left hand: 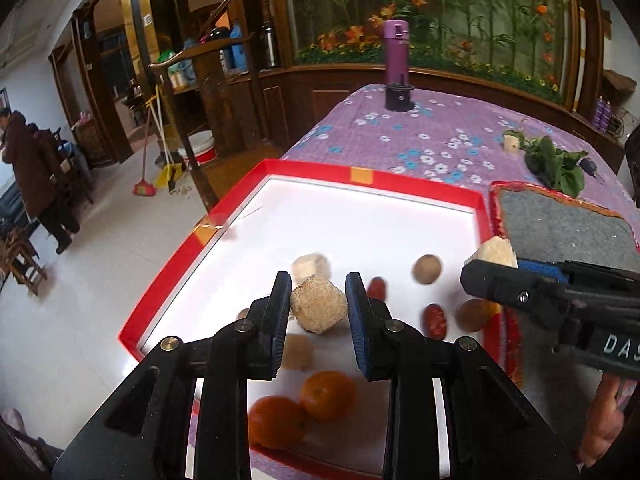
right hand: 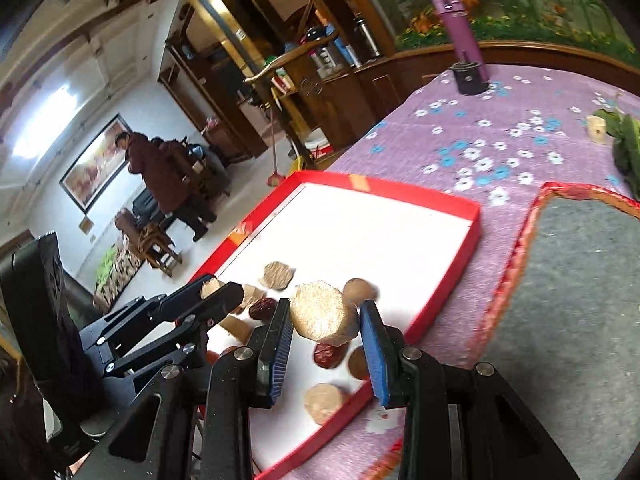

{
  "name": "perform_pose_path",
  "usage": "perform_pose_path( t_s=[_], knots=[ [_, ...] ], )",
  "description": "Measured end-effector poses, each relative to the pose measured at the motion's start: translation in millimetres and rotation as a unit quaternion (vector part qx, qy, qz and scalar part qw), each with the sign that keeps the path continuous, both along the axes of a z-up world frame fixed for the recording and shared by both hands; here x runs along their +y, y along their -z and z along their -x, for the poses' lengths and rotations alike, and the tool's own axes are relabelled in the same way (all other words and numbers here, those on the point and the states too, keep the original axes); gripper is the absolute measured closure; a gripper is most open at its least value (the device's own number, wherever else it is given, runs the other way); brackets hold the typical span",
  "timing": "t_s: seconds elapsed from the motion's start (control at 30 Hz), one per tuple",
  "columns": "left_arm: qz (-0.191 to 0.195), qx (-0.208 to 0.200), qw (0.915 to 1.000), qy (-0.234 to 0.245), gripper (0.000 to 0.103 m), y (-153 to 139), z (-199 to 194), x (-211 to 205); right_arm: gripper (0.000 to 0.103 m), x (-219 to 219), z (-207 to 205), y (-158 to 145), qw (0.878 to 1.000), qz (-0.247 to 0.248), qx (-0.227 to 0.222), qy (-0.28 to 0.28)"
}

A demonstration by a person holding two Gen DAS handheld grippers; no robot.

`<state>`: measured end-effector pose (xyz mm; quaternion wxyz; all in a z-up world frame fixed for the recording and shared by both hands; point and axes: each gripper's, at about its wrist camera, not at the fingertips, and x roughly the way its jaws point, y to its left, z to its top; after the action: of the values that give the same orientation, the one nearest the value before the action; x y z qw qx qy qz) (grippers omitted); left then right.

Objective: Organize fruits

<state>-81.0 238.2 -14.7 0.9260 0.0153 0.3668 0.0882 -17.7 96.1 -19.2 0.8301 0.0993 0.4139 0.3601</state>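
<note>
So the left gripper (left hand: 318, 304) is pinching a tan, rough-cut chunk (left hand: 318, 307) between its blue-padded jaws, holding it up over the near part of the red tray (left hand: 362, 176). The right gripper (right hand: 326, 328) is doing the same thing, its jaws clamping a second tan chunk (right hand: 322, 314) that's sitting tilted between the pads.

Right under and behind the left jaws, more pale chunks are lying on the white tray floor, one (left hand: 311, 266) just beyond the held piece. Closer to the camera, below the jaws, two oranges (left hand: 304, 410) are sitting side by side, touching. Off to the right of the left jaws, a red date (left hand: 435, 321) and a smaller one (left hand: 376, 288) are lying near two round brown fruits (left hand: 427, 269), a bit blurry.

From the left wrist view the right gripper is coming in from the right edge with its chunk poking out at the tip, over the tray's right rim.

Further out, a gray mat with a red-orange border (left hand: 560, 224) is lying right beside the tray on the counter (left hand: 400, 136), which is wearing a purple flowery cloth. Way past the jaws, a purple bottle (left hand: 396, 50) is standing upright behind a dark cup-like thing (left hand: 398, 96), and some green leaves (left hand: 556, 160) are lying to the far right. A person in a dark coat (right hand: 160, 176) is standing across the room.
</note>
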Motion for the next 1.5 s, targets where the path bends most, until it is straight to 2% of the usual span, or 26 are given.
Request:
perform_pose_path(
  t_s=[0.17,0.33,0.4,0.43,0.57,0.63,0.77,0.9,0.97,1.0,1.1,1.23,1.33,1.4,1.5],
  knots=[
    [0.001,0.009,0.9999,-0.010,0.076,6,-1,10,0.070,16,0,5,1.000,0.017,-0.003,-0.008],
    [-0.002,0.021,0.9995,-0.024,0.076,12,-4,15,0.069,25,-6,12,0.999,0.030,0.013,-0.003],
    [-0.009,0.026,0.9992,-0.031,0.074,13,-5,15,0.062,26,-12,13,0.999,0.035,0.019,0.003],
    [-0.010,0.028,0.9990,-0.035,0.071,13,-6,16,0.060,26,-12,12,0.999,0.033,0.019,0.005],
    [-0.011,0.018,0.9986,-0.049,0.047,8,-2,18,0.057,13,-13,0,1.000,-0.005,0.006,0.009],
    [-0.020,0.009,0.9982,-0.055,0.042,2,0,15,0.057,3,-11,-6,1.000,-0.015,-0.006,0.021],
    [-0.037,-0.007,0.9971,-0.066,0.042,-12,5,3,0.057,-19,-6,-17,0.998,-0.038,-0.023,0.044],
    [-0.051,-0.029,0.9950,-0.081,0.041,-29,15,-11,0.056,-47,12,-40,0.993,-0.055,-0.071,0.074],
    [-0.062,-0.043,0.9933,-0.087,0.031,-40,23,-19,0.055,-57,25,-52,0.990,-0.053,-0.101,0.084],
    [-0.068,-0.052,0.9922,-0.091,0.030,-45,27,-23,0.055,-63,34,-61,0.987,-0.050,-0.121,0.090],
    [-0.089,-0.088,0.9873,-0.098,0.029,-64,47,-39,0.053,-78,61,-82,0.979,-0.044,-0.169,0.104],
    [-0.092,-0.121,0.9848,-0.085,0.028,-87,75,-60,0.052,-103,99,-103,0.970,-0.053,-0.204,0.119],
    [-0.080,-0.139,0.9853,-0.059,0.028,-104,98,-76,0.045,-118,128,-114,0.964,-0.056,-0.227,0.127],
    [-0.072,-0.154,0.9843,-0.045,0.028,-114,114,-83,0.030,-128,153,-120,0.957,-0.051,-0.252,0.136],
    [-0.064,-0.167,0.9833,-0.036,0.028,-127,138,-91,0.020,-139,185,-129,0.947,-0.057,-0.278,0.150]
  ],
)
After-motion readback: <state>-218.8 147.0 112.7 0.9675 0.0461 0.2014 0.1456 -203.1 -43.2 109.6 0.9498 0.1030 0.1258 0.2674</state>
